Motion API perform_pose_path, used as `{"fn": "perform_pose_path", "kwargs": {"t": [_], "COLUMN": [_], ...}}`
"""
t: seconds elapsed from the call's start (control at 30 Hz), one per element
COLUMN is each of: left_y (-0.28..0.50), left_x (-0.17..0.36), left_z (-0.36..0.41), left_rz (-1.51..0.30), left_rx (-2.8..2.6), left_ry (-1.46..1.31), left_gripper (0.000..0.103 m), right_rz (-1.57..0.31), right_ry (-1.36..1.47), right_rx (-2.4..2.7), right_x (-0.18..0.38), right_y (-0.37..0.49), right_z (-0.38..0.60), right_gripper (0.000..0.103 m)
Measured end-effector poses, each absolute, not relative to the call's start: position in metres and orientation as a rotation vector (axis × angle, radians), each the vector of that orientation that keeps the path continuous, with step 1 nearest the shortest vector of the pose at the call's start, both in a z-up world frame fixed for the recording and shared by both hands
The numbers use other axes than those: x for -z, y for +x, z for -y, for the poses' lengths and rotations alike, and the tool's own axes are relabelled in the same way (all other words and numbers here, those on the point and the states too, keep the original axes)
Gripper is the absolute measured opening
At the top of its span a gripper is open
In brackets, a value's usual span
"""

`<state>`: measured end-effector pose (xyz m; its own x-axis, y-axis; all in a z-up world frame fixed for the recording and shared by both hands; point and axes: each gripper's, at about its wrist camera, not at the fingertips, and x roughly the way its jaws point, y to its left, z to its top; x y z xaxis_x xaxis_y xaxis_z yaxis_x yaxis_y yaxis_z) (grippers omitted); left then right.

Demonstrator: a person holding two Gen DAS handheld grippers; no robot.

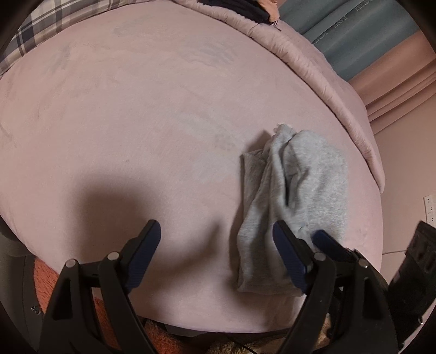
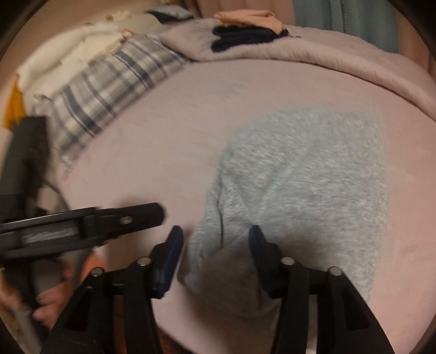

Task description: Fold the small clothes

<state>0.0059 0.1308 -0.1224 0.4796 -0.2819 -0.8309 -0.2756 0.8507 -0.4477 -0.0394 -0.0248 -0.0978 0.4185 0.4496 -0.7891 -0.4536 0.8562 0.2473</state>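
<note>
I hold a two-finger gripper in each hand above a bed covered by a pink sheet [image 1: 136, 122]. A small grey garment [image 1: 297, 190] lies crumpled on the sheet, close to the bed's near edge.

My left gripper [image 1: 216, 234] has its jaws spread wide. Nothing sits between them but bare sheet. Its right finger lies over the garment's near left edge; I cannot tell whether it touches the cloth.

My right gripper [image 2: 215, 239] has its jaws parted, with blue pads facing each other. The garment's near end [image 2: 226, 272] lies in the gap between them, and the pads do not press on it. The view from this gripper is blurred. In it the rest of the garment spreads away from the fingers across the sheet, and one finger of the left gripper [image 2: 141, 215] reaches in just left of the garment.

Beyond the garment, a folded pink duvet [image 2: 327, 57] lines the far side of the bed. On it rest a dark cloth [image 2: 245, 36] and a peach one [image 2: 250, 16]. A plaid pillow [image 2: 109, 89] lies to the far left of the garment.
</note>
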Motion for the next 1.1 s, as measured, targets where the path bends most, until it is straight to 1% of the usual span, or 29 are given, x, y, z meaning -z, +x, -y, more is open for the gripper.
{"fn": "perform_pose_path", "kwargs": {"t": [0.1,0.3,0.47,0.53,0.57,0.6,0.63,0.67,0.7,0.8,0.97,1.1], "left_y": [0.01,0.028,0.043,0.044,0.043,0.042,0.04,0.037,0.035,0.029,0.02,0.019], "left_x": [0.116,0.116,0.132,0.142,0.147,0.151,0.155,0.158,0.16,0.159,0.145,0.152], "left_z": [-0.128,-0.105,-0.071,-0.062,-0.06,-0.059,-0.059,-0.058,-0.057,-0.061,-0.059,-0.052], "left_rz": [-1.073,-1.093,-1.146,-1.169,-1.179,-1.183,-1.186,-1.18,-1.174,-1.165,-1.13,-1.141], "left_rx": [0.035,0.11,0.221,0.242,0.253,0.261,0.261,0.259,0.26,0.263,0.289,0.274], "left_ry": [-0.586,-0.563,-0.529,-0.522,-0.529,-0.539,-0.546,-0.544,-0.529,-0.529,-0.5,-0.461], "left_gripper": [0.086,0.086,0.084,0.07,0.057,0.049,0.048,0.043,0.03,0.022,0.021,0.021], "right_rz": [-0.949,-0.931,-0.982,-1.015,-1.028,-1.045,-1.055,-1.068,-1.079,-1.115,-1.112,-1.122], "right_ry": [0.026,0.124,0.216,0.256,0.266,0.273,0.276,0.28,0.284,0.298,0.292,0.298], "right_rx": [-0.542,-0.435,-0.305,-0.299,-0.298,-0.296,-0.297,-0.302,-0.306,-0.331,-0.349,-0.359], "right_x": [0.084,0.074,0.091,0.101,0.105,0.11,0.112,0.116,0.119,0.128,0.124,0.127], "right_y": [-0.047,-0.046,-0.036,-0.036,-0.037,-0.038,-0.039,-0.04,-0.041,-0.041,-0.042,-0.04], "right_z": [0.042,0.091,0.128,0.136,0.137,0.138,0.138,0.137,0.139,0.136,0.133,0.136], "right_gripper": [0.067,0.068,0.068,0.068,0.068,0.068,0.068,0.068,0.068,0.068,0.068,0.068]}}
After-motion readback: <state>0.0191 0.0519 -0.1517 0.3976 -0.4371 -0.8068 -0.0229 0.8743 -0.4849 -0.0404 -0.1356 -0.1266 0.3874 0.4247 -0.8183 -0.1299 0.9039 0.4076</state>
